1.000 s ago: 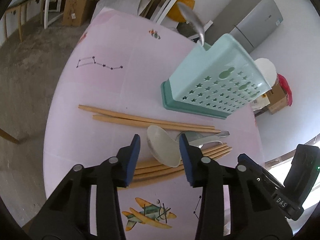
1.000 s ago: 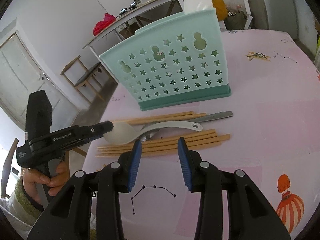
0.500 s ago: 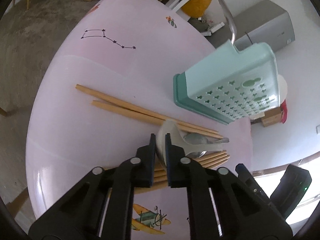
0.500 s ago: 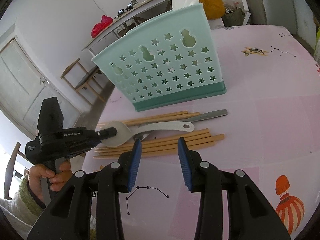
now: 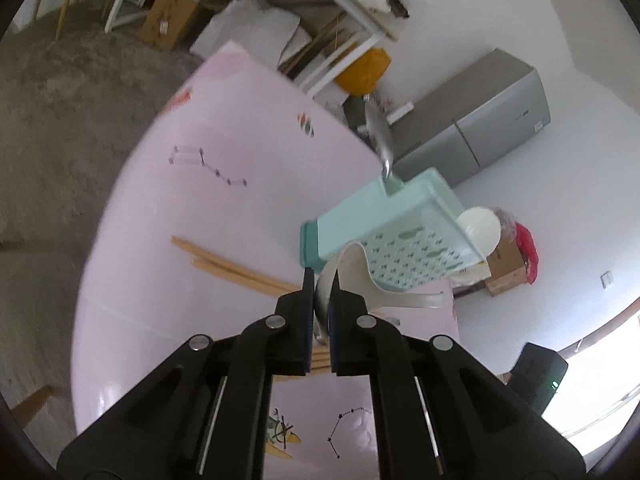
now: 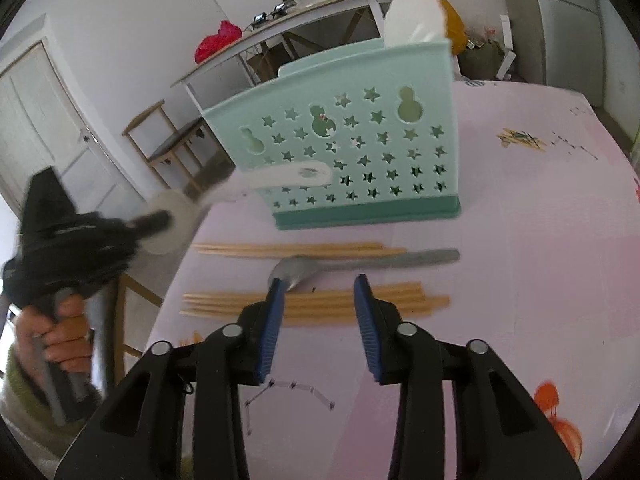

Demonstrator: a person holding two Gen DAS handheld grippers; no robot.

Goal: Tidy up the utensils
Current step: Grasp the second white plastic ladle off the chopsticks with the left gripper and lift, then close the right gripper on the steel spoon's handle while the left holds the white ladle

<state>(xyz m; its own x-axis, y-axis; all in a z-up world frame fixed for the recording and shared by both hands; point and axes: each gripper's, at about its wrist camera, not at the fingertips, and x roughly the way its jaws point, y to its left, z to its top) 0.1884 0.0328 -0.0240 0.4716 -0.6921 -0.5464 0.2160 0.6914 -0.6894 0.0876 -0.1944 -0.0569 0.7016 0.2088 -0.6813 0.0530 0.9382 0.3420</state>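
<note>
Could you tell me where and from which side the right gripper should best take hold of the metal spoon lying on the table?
Probably the metal spoon by its flat handle, from above. It lies flat between chopsticks, and the right gripper is open beside the bowl.

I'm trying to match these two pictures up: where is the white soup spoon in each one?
Left wrist: white spoon at centre, bowl pinched in the left gripper, handle pointing right.
Right wrist: white spoon at left, lifted off the table, blurred.
Shared landmark: the mint star-holed utensil basket.
</note>
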